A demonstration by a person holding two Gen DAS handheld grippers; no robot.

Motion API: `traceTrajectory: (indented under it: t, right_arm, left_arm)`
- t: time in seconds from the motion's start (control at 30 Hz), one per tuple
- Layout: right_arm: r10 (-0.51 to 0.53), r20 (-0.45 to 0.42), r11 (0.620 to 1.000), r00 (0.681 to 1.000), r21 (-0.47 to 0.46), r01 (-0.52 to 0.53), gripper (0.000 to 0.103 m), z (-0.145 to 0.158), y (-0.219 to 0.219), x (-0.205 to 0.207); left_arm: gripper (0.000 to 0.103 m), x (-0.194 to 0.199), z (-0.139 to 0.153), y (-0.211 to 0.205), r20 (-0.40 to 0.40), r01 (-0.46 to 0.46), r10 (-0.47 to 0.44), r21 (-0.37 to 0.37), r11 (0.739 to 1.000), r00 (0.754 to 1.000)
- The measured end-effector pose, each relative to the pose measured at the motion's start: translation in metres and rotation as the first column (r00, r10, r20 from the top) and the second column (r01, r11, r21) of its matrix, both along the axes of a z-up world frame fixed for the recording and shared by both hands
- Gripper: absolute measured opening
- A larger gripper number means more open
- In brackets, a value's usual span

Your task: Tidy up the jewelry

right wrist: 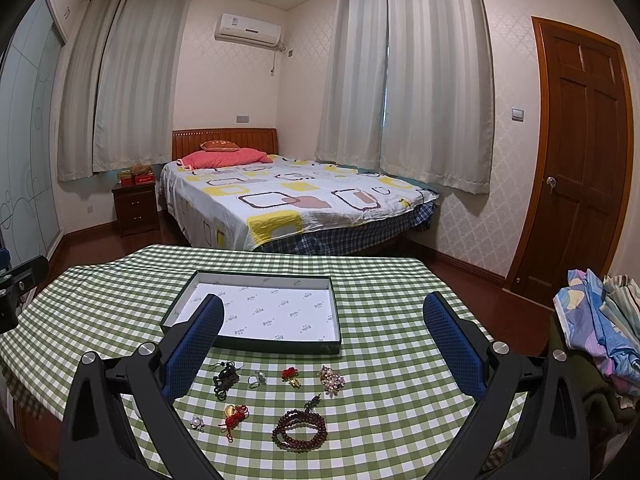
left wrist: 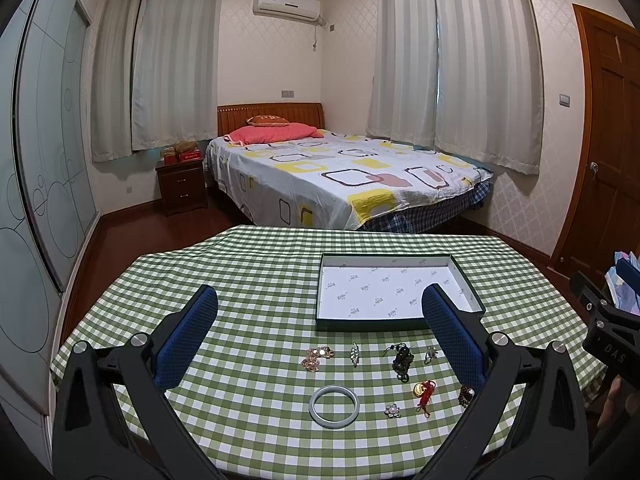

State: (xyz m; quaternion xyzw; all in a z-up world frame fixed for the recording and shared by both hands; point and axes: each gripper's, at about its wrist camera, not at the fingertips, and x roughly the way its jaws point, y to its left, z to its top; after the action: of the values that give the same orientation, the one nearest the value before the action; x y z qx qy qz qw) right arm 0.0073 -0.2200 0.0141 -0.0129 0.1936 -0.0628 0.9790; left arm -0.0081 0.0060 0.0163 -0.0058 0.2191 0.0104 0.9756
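A: Left wrist view, item list pls.
B: Left claw [left wrist: 320,312] released, nothing between the pads, held above the tabletop [left wrist: 248,264]. Tray [left wrist: 400,322] ahead, right of centre, bare inside. Jewelry on the checked cloth near side of the tray: gold chain [left wrist: 317,357], crystal brooch [left wrist: 354,353], dark bead cord [left wrist: 402,362], small ring [left wrist: 430,354], grey bangle [left wrist: 333,405], pearl flower [left wrist: 392,410], red knot w/ gold charm [left wrist: 424,394].
A: Best first pick?
B: Probably the bangle: biggest, flat, nearest. Pinch across one side of the rim, lift straight, so neighbours aren't dragged. Chain prob. needs a bunched grab.
A: Right wrist view?
B: Right claw [right wrist: 323,314] also released, not holding anything. Same tray [right wrist: 256,347] ahead-left. Pcs: wood bead bracelet [right wrist: 300,432], gold-pearl brooch [right wrist: 331,377], red flower pin [right wrist: 290,375], ring [right wrist: 256,378], dark cord, red knot, pearl flower.
A: Edges, room?
B: Tray wall is low; items must clear the near rim. Cloth right of the bracelet is open, good approach lane. Near tabletop edge is close below the bracelet; don't sweep pcs off. Fabric pile [right wrist: 600,320] sits off right.
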Motion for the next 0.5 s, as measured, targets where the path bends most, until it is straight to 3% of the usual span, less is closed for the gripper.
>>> traceTrajectory:
  t: [0.5]
  right_arm:
    - [0.000, 0.005, 1.000, 1.000, 0.000, 0.000, 0.097, 0.0018, -0.0027, 0.0009]
  left_arm:
    - [0.100, -0.0003, -0.0013, 0.0000, 0.000, 0.001, -0.001, 0.001, 1.000, 1.000]
